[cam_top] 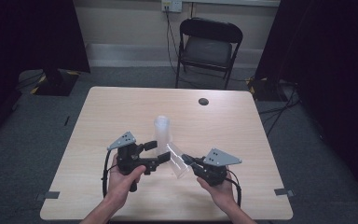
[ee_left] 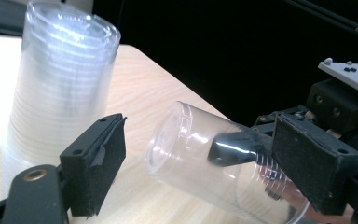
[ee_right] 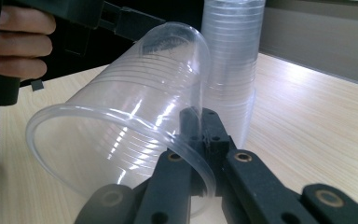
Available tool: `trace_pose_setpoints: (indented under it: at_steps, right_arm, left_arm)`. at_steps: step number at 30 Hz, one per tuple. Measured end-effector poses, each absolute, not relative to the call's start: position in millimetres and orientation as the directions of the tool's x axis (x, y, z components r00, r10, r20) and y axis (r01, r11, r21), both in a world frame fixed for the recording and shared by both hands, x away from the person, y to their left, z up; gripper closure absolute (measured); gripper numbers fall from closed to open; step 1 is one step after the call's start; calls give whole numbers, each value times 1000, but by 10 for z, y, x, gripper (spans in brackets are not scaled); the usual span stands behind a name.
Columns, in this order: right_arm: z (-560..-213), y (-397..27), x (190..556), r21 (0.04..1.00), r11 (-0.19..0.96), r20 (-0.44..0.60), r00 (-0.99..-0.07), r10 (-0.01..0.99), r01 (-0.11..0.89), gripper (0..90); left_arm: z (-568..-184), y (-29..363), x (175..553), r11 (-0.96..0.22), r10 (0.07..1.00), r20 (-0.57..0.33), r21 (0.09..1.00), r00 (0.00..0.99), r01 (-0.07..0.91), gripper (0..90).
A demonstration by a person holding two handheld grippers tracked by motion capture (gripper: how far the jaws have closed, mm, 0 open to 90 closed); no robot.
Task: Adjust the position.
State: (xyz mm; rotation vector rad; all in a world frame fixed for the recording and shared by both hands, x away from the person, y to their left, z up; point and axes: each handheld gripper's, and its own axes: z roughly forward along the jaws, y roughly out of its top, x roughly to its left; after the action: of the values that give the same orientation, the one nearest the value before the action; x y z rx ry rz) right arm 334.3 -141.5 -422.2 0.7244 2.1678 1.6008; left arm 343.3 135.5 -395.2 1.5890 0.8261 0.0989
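My right tool (ee_right: 200, 140) pinches the rim wall of one clear cup (ee_right: 121, 135), tilted above the worktop (cam_top: 121, 107) beside the cup stack (cam_top: 162, 133). My left tool (cam_top: 161, 151) gapes around its base, not gripping — close squarely, gently, without crushing.

The bench (cam_top: 121, 112) was a light wood-grain square top with rounded corners and a dark round hole (cam_top: 203, 101) near its far edge. A stack of clear cups (cam_top: 162, 133) stood upright directly on it, just beyond the left tool (cam_top: 161, 151) and beside the right tool (cam_top: 186, 159). The bench itself stood on grey carpet (cam_top: 307, 154).
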Motion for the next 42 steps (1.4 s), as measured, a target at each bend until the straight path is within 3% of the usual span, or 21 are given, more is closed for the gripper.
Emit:
trace_pose_setpoints:
  at_steps: [6,19,42]
  right_arm:
    - [-4185,-1472,3363,948,227,49,-810,585,222,899]
    - [-4188,-1569,3541,855,321,179,-813,554,407,900]
    - [-4273,-1493,3641,715,456,312,-825,472,531,899]
  left_arm:
    - [-3956,1343,3412,-27,551,-317,917,772,397,156]
    - [-4053,1209,3359,-280,529,-83,922,844,266,163]
    - [-4234,1035,3287,-523,390,146,847,909,89,165]
